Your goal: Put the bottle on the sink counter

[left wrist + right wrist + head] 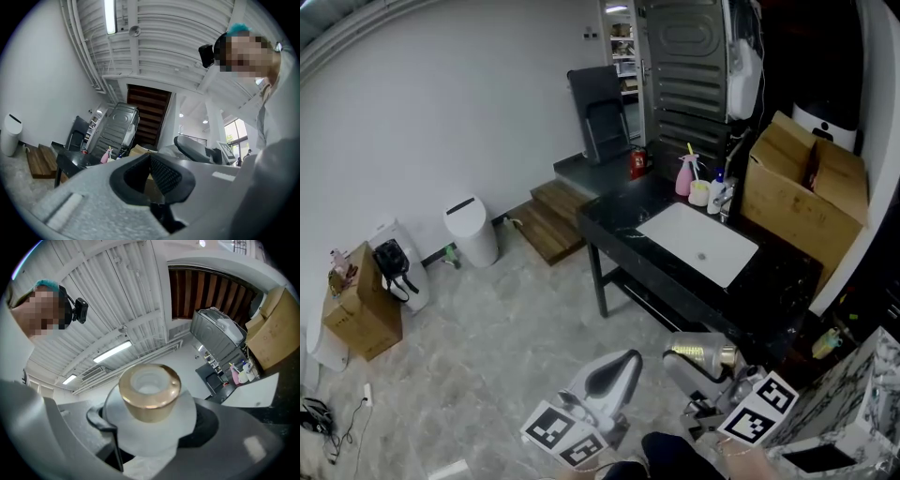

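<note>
Found the jaws of the right gripper (150,425) clamped on a white plastic bottle with a gold screw cap (149,394), gripping the white body just below the cap. Noted the cap end turned towards that gripper's camera. Found the jaws of the left gripper (150,174) pressed together, black ribbed pads meeting, nothing held between them.

Located both grippers low in the head view, side by side over the grey marbled floor (487,347), close to the person's body. Confirmed the bottle in the air, well apart from the black sink counter (614,220).

Recorded on that counter:
- a white rectangular basin (698,242)
- a pink spray bottle (685,175)
- a small white cup (699,193) just beside it
- a red can (637,164) near the back corner
- an open cardboard box (806,187) at the right end

Noted a white lidded bin (471,230) and brown wooden steps (551,217) to the left of the counter.
</note>
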Motion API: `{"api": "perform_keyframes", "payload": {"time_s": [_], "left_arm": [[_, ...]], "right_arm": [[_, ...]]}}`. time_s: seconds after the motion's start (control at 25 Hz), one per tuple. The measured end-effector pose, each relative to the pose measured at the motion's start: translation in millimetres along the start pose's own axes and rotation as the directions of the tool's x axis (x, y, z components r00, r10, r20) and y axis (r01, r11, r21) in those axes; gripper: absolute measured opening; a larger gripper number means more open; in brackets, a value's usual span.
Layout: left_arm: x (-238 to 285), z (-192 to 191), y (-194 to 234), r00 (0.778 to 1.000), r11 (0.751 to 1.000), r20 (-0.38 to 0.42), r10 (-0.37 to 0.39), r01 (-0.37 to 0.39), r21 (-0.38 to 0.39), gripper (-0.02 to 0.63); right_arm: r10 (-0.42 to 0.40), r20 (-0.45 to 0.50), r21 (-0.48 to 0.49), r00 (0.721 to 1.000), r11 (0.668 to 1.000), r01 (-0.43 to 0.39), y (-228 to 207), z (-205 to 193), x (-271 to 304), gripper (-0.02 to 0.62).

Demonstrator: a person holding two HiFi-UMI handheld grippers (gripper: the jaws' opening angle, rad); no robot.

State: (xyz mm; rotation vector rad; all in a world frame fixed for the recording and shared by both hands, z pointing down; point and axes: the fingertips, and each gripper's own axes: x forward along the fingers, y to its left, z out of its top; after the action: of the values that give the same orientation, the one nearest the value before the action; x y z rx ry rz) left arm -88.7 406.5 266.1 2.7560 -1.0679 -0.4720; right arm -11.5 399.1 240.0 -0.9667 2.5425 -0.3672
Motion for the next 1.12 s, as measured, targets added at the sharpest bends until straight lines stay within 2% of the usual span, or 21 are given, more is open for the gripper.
{"api": "perform_keyframes", "payload": {"time_s": [0.24, 0.48, 0.72, 1.12], "left_arm": [[-1.6, 10.9, 48.7, 0.999, 0.999, 0.011, 0.045, -0.045, -0.001, 0.003], [26.9, 11.4, 99.8, 0.998, 0.998, 0.015, 0.057, -0.057, 0.007, 0.003], [93.3, 6.5, 162.7, 0.999, 0.999, -0.015, 0.035, -0.035, 0.007, 0.003], [226.7, 14.1, 248.8, 0.999, 0.999, -0.038, -0.027, 0.028, 0.024, 0.003]], "right_arm": [[0.008, -0.013, 0.003, 1.0, 1.0, -0.008, -18.6, -7.6, 46.2, 0.337], [0.04, -0.016, -0.006, 0.999, 0.999, -0.04, -53.0, -12.2, 96.2, 0.337], [0.034, 0.017, 0.002, 0.999, 0.999, -0.034, -119.9, -1.0, 150.8, 0.339], [-0.007, 0.082, -0.032, 0.997, 0.999, 0.01, -243.2, 52.5, 224.7, 0.339]]}}
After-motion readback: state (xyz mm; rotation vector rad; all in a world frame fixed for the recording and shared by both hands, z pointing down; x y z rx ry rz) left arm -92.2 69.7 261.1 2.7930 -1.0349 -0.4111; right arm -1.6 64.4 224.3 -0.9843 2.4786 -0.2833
